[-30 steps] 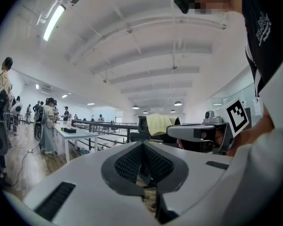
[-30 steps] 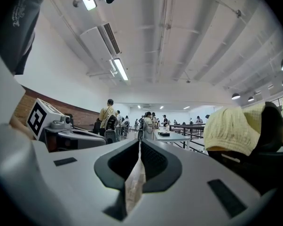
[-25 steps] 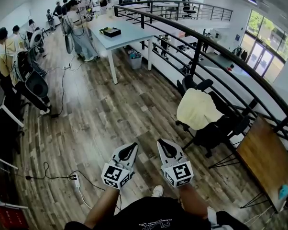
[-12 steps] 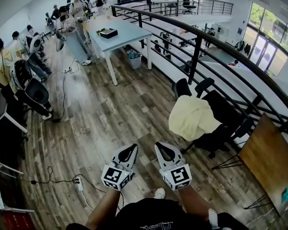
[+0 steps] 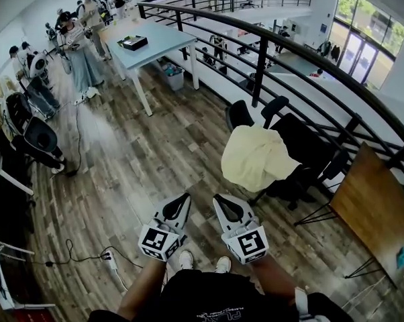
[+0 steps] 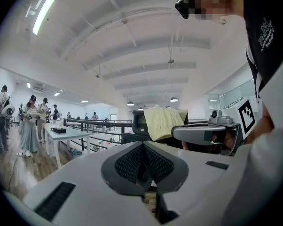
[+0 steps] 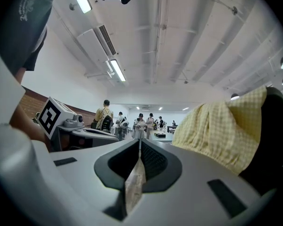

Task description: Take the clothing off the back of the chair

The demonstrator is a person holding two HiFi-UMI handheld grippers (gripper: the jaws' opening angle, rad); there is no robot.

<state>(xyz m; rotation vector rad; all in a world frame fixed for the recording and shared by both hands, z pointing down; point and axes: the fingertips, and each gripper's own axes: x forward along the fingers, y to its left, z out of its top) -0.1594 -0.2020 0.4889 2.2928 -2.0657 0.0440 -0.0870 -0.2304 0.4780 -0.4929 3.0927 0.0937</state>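
On the floor at the far left, a cable (image 5: pixel 74 250) runs to a power strip (image 5: pixel 110 259) not far from the person's feet. A step that way could catch it.

The left gripper (image 5: pixel 180 201) is closed with nothing in it, well short of the chair. The right gripper (image 5: pixel 222 202) is also closed and empty, its jaws meeting at the tips. If either one arrives at the fabric like this, it will likely just push the cloth instead of pinching it, so the jaws need to open first.

The clothing (image 5: pixel 256 158), a pale yellow piece, hangs draped over the back of the black chair (image 5: pixel 306 149), ahead and to the right of both grippers. It looks loose and floppy, so a shallow pinch at one edge could slip off.

The chair looks like an office type, so a sideways tug may swivel or roll it rather than free the cloth. A fold could also snag on the headrest or an armrest.

The railing (image 5: pixel 258 72) stands just beyond the chair, and cloth flung that way could go through the bars.
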